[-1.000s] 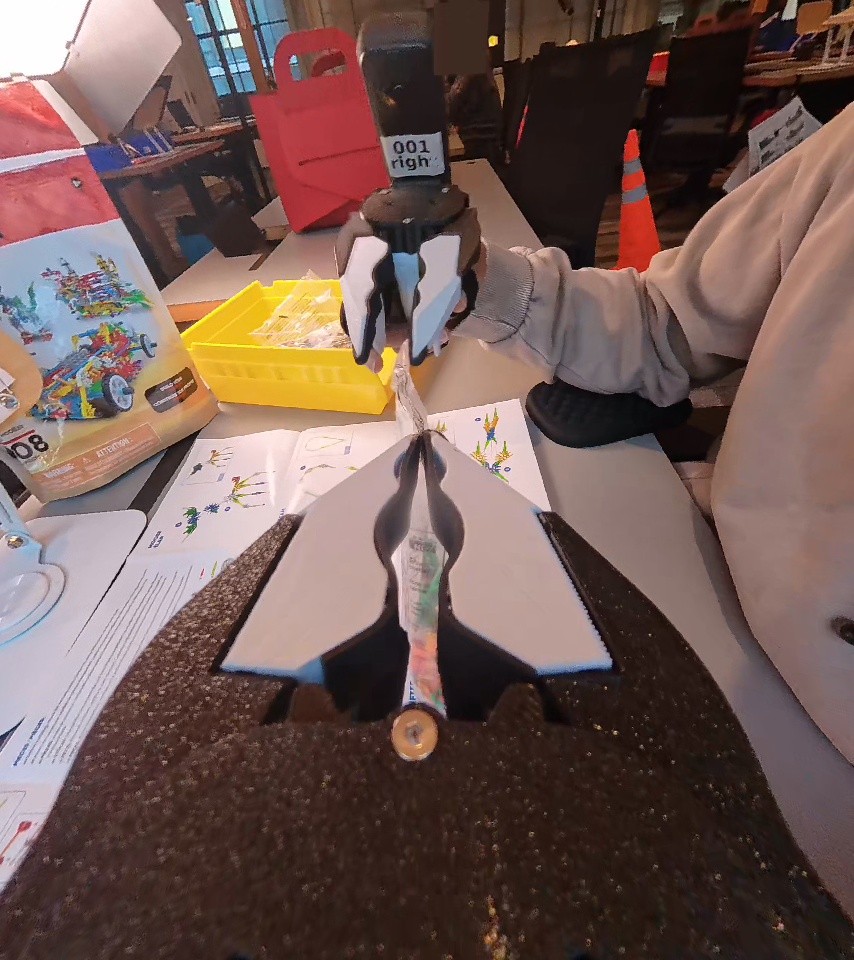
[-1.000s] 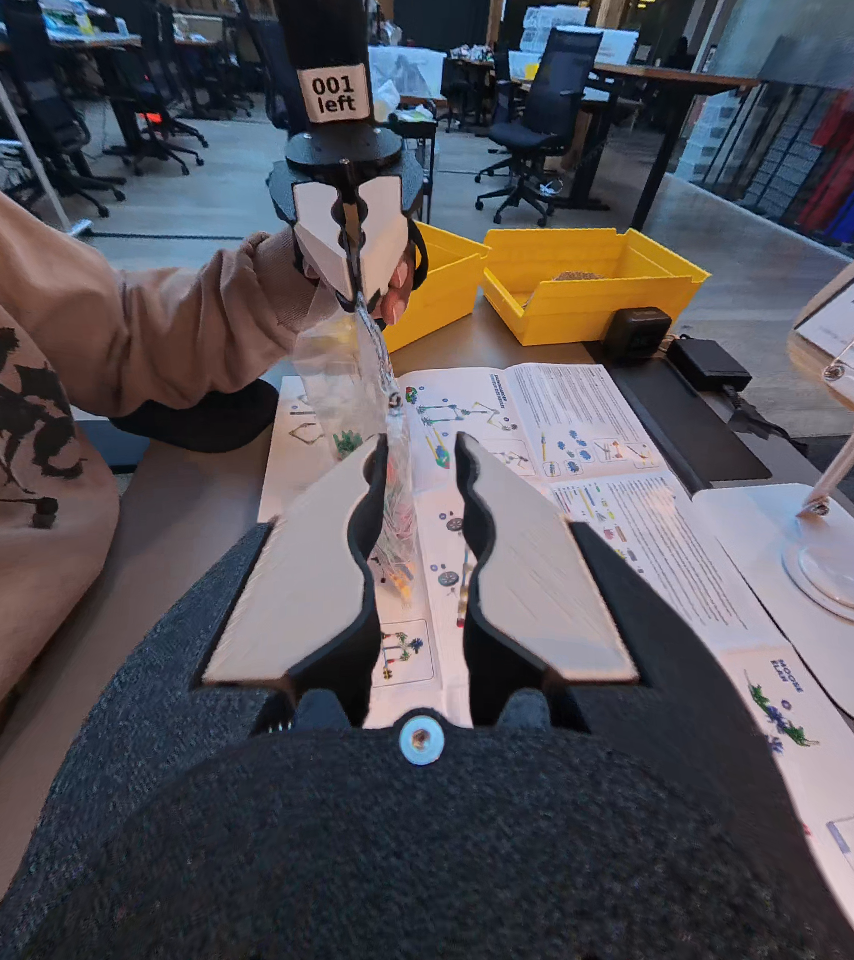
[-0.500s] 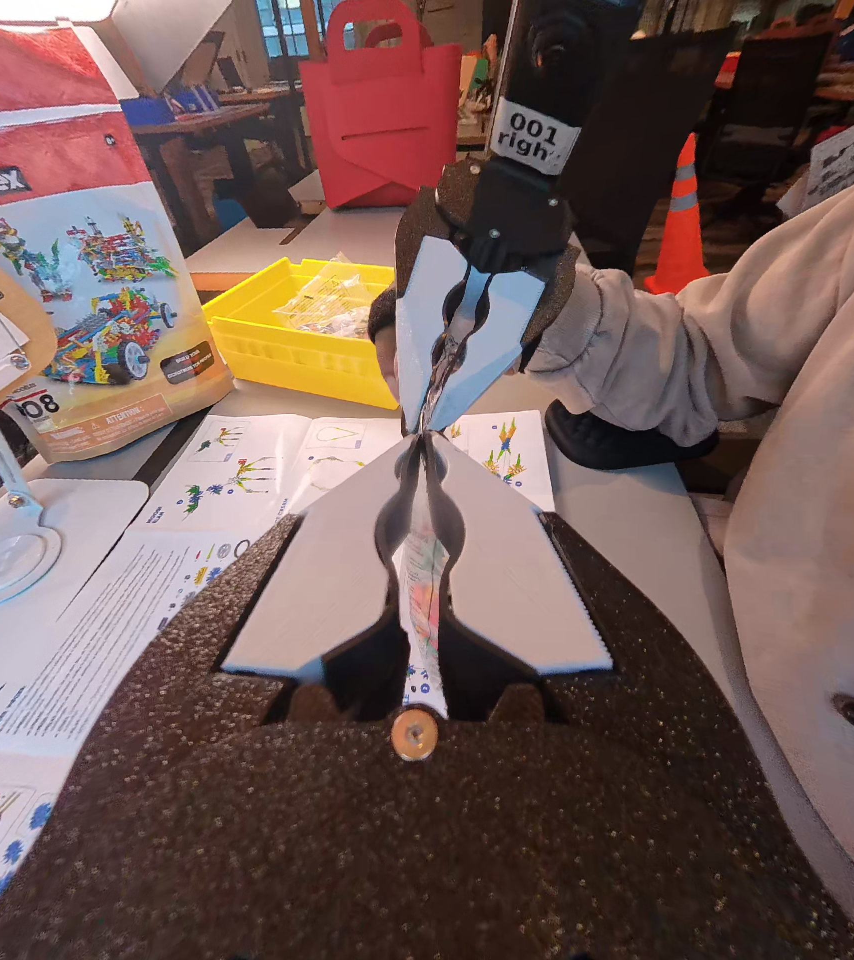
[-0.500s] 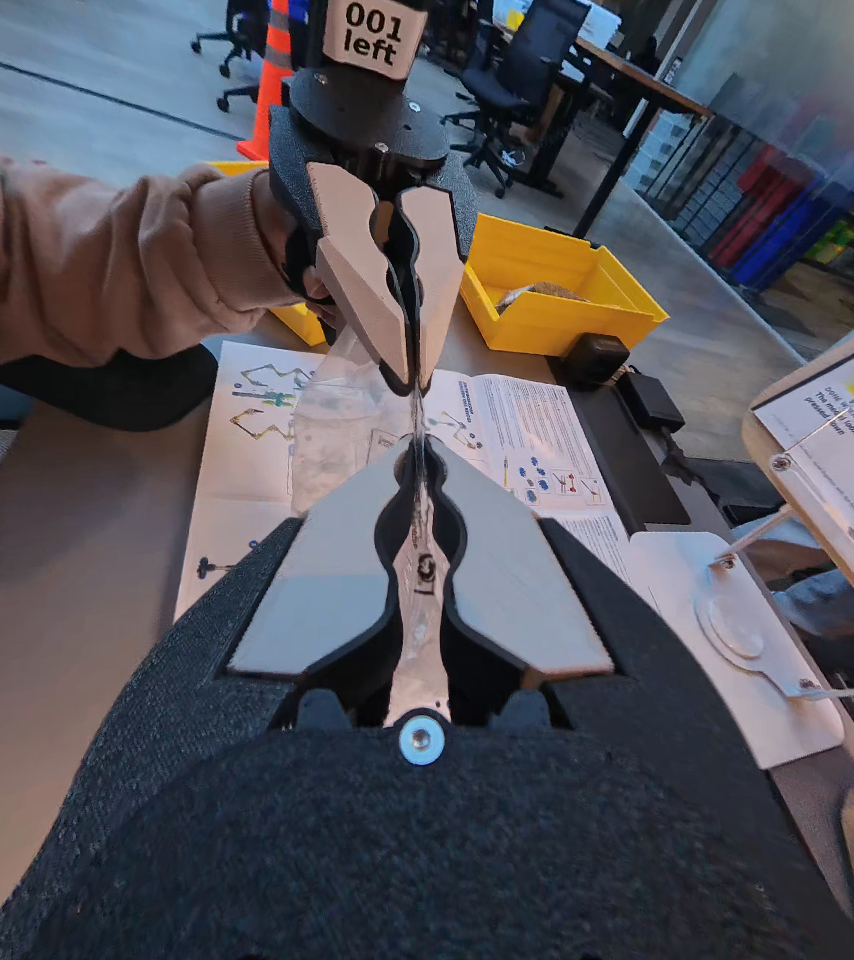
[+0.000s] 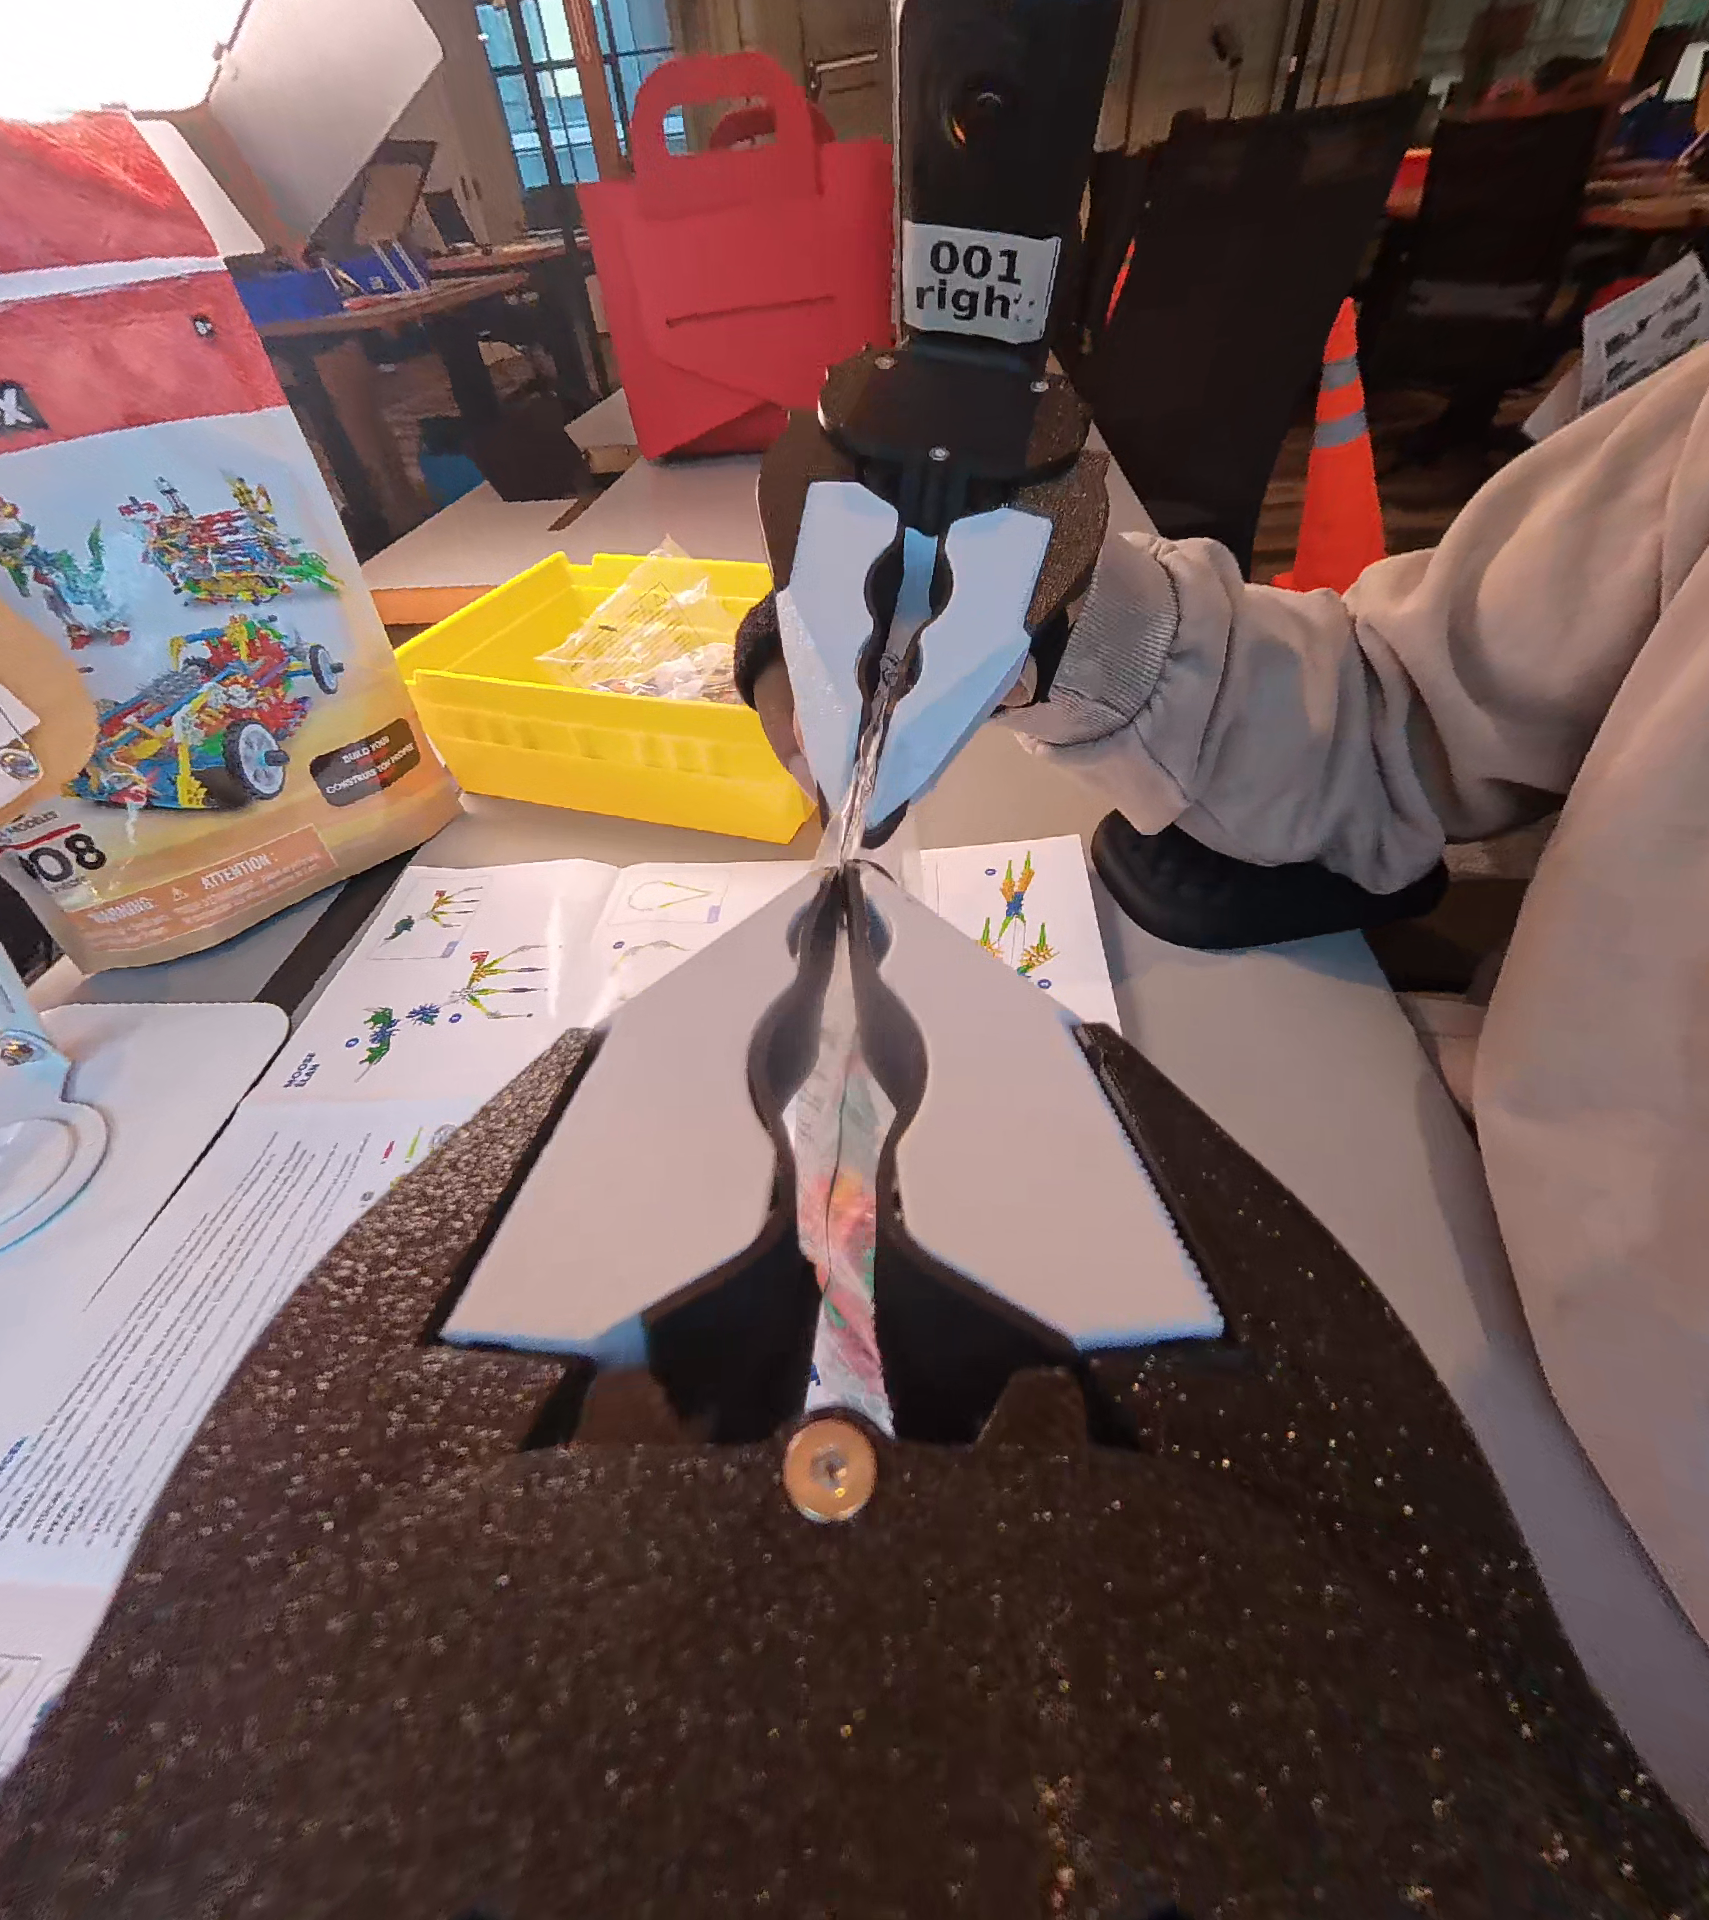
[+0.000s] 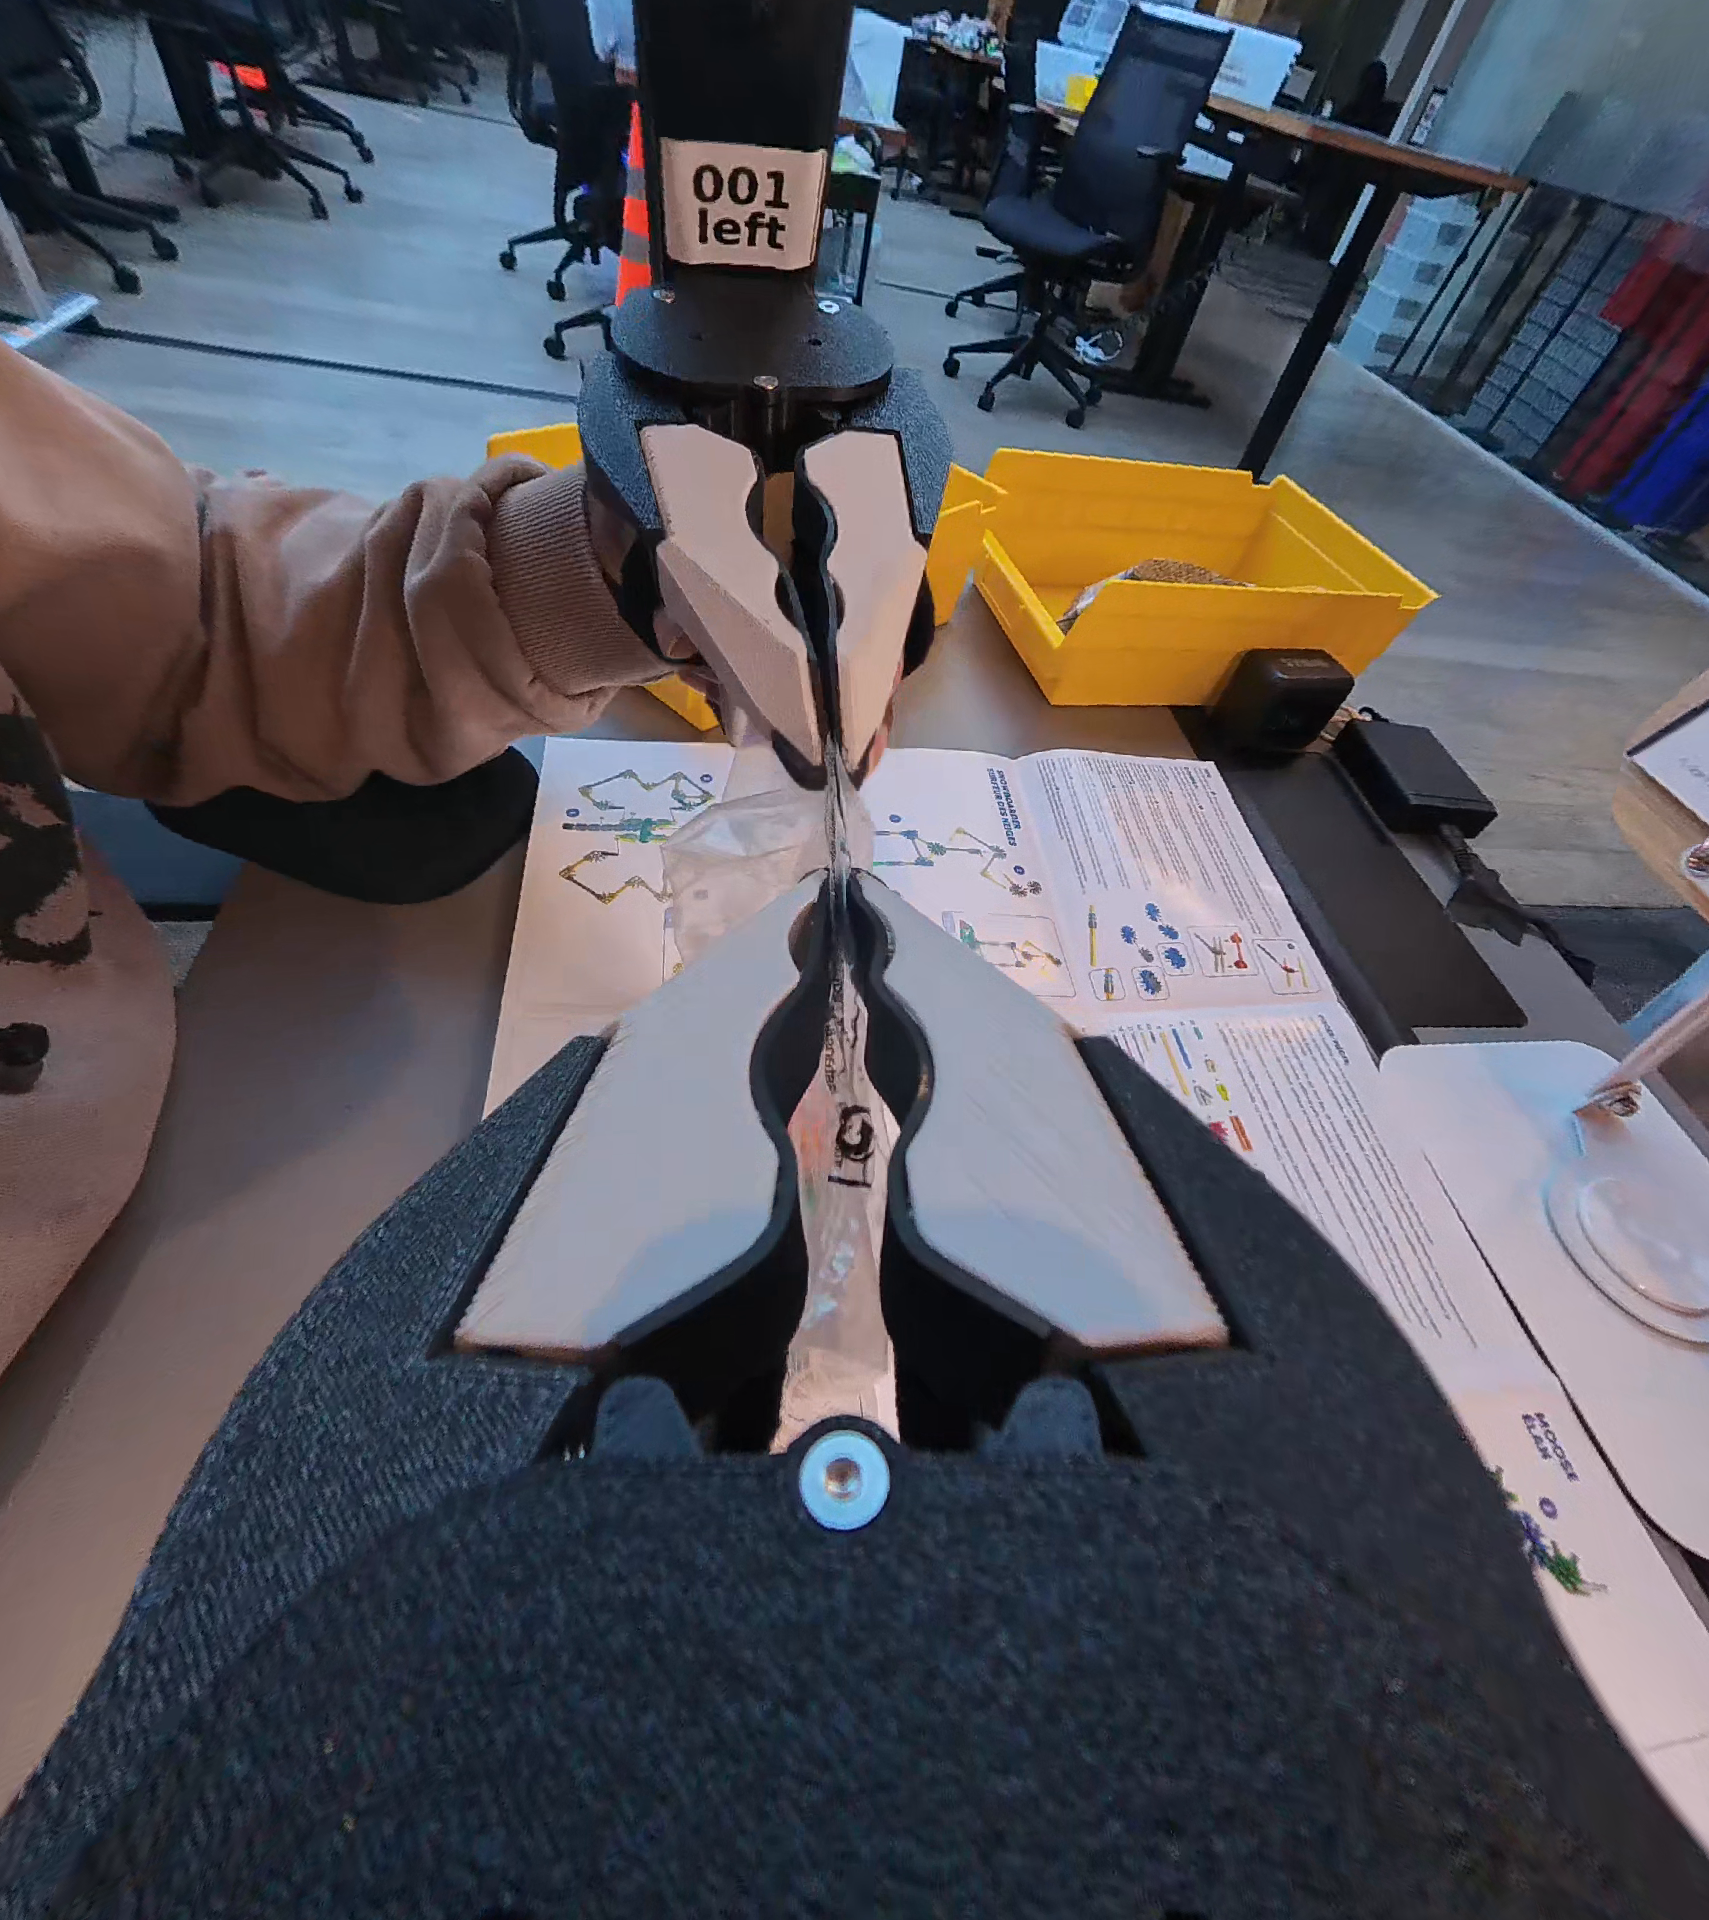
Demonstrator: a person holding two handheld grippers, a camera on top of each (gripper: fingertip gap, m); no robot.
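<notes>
A clear plastic bag of small coloured toy parts is pinched edge-on between both grippers, above an open instruction booklet on the table. My left gripper is shut on one part of the bag. My right gripper is shut on the bag too. The two grippers face each other tip to tip, nearly touching. The right gripper shows ahead in the left wrist view, the left gripper ahead in the right wrist view. A loose fold of the bag hangs to one side.
A yellow bin holding more clear bags stands behind the booklet. A toy set box and a white stand base are at the left. Another yellow bin, a black adapter and a black mat lie beyond the booklet.
The right gripper closed on the bag and moved in tip to tip with the left gripper. The bag now runs taut between them.
</notes>
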